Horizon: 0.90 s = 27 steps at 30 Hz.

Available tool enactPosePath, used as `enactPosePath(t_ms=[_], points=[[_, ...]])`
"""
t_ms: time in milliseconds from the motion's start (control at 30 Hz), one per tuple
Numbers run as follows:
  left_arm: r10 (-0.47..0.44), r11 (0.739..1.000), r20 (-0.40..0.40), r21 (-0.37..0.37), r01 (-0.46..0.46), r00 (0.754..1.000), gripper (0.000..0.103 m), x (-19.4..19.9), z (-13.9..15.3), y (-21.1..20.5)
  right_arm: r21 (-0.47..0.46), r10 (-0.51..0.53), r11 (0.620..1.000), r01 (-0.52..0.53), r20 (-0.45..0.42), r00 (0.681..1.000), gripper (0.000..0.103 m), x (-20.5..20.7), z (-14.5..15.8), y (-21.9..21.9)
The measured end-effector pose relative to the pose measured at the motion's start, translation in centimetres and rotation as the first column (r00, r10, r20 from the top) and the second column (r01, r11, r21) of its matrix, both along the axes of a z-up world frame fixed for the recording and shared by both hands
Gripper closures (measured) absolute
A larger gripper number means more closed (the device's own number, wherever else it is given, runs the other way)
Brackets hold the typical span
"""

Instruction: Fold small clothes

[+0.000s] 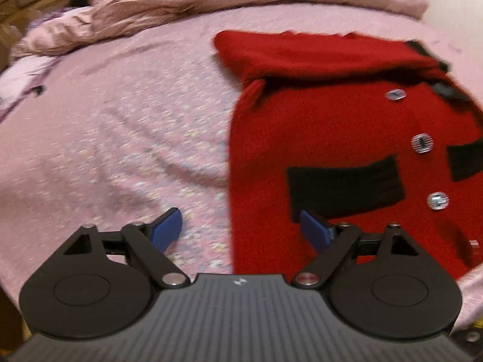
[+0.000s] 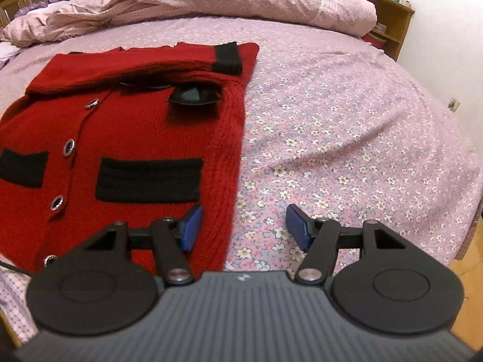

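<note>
A small red knit cardigan [image 1: 326,132] with black pocket patches and shiny buttons lies flat on the bed, its sleeves folded across the top. It also shows in the right wrist view [image 2: 145,132]. My left gripper [image 1: 241,226] is open and empty, straddling the cardigan's left bottom edge. Its right fingertip [image 1: 314,232] is over the red knit and its left one over the sheet. My right gripper [image 2: 244,226] is open and empty at the cardigan's right bottom edge. Its left fingertip [image 2: 190,226] is over the knit.
The bed has a pink flowered sheet [image 2: 347,138]. A crumpled pink duvet [image 2: 196,3] lies along the far side. A wooden headboard shelf [image 2: 395,21] stands at the back right. The bed's edge and wooden floor [image 2: 468,274] show at lower right.
</note>
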<state>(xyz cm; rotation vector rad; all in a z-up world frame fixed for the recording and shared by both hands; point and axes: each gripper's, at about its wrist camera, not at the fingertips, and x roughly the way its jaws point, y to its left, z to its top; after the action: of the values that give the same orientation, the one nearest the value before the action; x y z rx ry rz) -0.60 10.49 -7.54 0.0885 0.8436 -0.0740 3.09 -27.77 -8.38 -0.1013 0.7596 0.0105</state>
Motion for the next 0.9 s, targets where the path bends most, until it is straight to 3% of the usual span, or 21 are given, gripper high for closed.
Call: enactPosePath(t_ms=[100,133,333,633,800,900], points=[[-0.057,0.993,-0.034,-0.105,0.053,0.998,0.043,0.1,-0.5,0.5,0.015,0.005,1.000,-0.005,0.011,1.000,0.038,0.0,-0.2,-0.2],[-0.052,0.993,-0.043,-0.112,0.047,0.998,0.046,0.1,-0.8,0.5,0.017,0.006,1.000,-0.007,0.014,1.000,0.038,-0.1,-0.2,-0.2],[-0.102,0.988,-0.062,-0.121,0.093,0.993,0.047,-1.3,0.0,0.1,0.054,0.004,0.999,-0.005,0.019,1.000,0.038,-0.3,-0.1,-0.7],[-0.048,0.992,-0.094,-0.123,0.036,0.994,0.047,-3.8,1.0,-0.5,0.008,0.060,0.998,-0.061,0.019,0.998,0.039,-1.4,-0.4,0.1],[-0.047,0.973,-0.141,-0.231,0.013,0.989,0.047,-3.8,1.2,0.4,0.013,0.096,0.995,-0.096,0.002,0.995,0.042,-2.1,-0.1,0.3],[-0.046,0.968,-0.149,-0.251,0.007,0.988,0.047,-4.3,1.3,0.5,0.019,0.100,0.995,-0.099,-0.004,0.995,0.048,-2.4,0.1,0.1]])
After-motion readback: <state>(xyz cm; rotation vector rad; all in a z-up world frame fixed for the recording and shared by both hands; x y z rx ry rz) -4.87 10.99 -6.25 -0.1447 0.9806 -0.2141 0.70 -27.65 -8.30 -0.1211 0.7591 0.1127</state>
